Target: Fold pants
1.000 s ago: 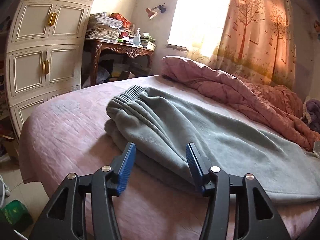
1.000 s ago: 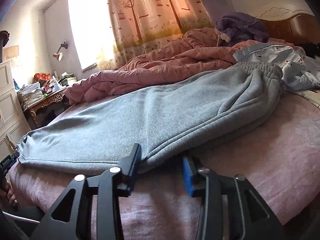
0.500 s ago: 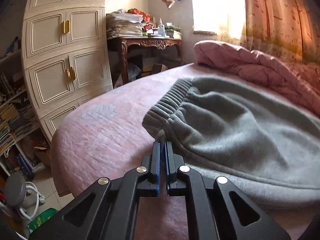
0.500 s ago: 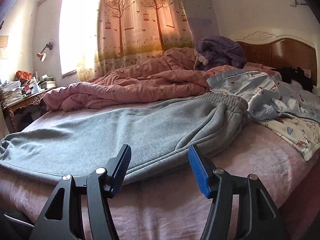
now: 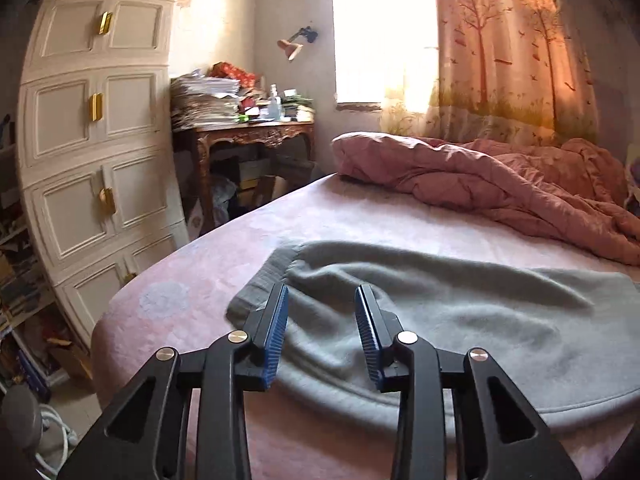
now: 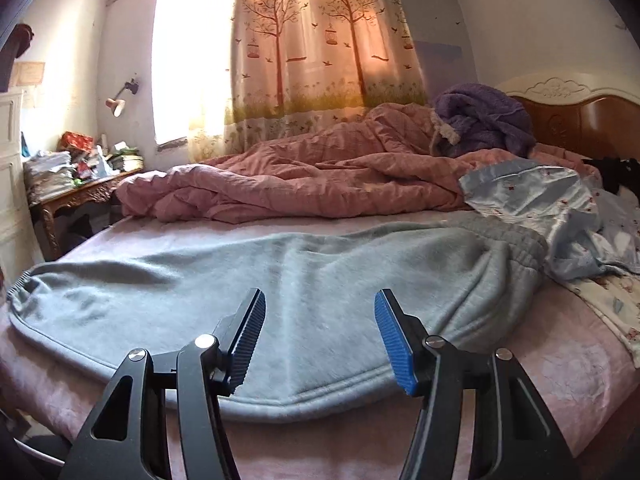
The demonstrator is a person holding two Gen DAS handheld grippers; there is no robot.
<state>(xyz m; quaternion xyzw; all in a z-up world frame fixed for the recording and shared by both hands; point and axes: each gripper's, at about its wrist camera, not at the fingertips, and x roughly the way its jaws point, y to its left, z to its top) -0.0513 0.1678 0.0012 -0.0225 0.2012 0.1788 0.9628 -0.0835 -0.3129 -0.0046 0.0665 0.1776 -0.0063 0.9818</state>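
Note:
Grey fleece pants (image 6: pixel 320 280) lie lengthwise on the pink bed sheet (image 6: pixel 568 372), legs laid one on the other. The ribbed ankle cuffs (image 5: pixel 260 280) are at the left end and the waistband (image 6: pixel 516 240) at the right. My left gripper (image 5: pixel 322 328) is open and empty, hovering just above the cuff end. My right gripper (image 6: pixel 320 336) is open and empty above the pants' near edge, about mid-length.
A crumpled pink duvet (image 6: pixel 320 184) lies along the far side of the bed. A pale blue patterned cloth (image 6: pixel 552 208) and purple fleece (image 6: pixel 480 120) sit near the headboard. A white cabinet (image 5: pixel 92 160) and a cluttered wooden desk (image 5: pixel 248 132) stand beyond the bed's foot.
My left gripper closed at the cuff half a second ago and has since opened and lifted back. My right gripper opened wider and drew back from the pants' edge.

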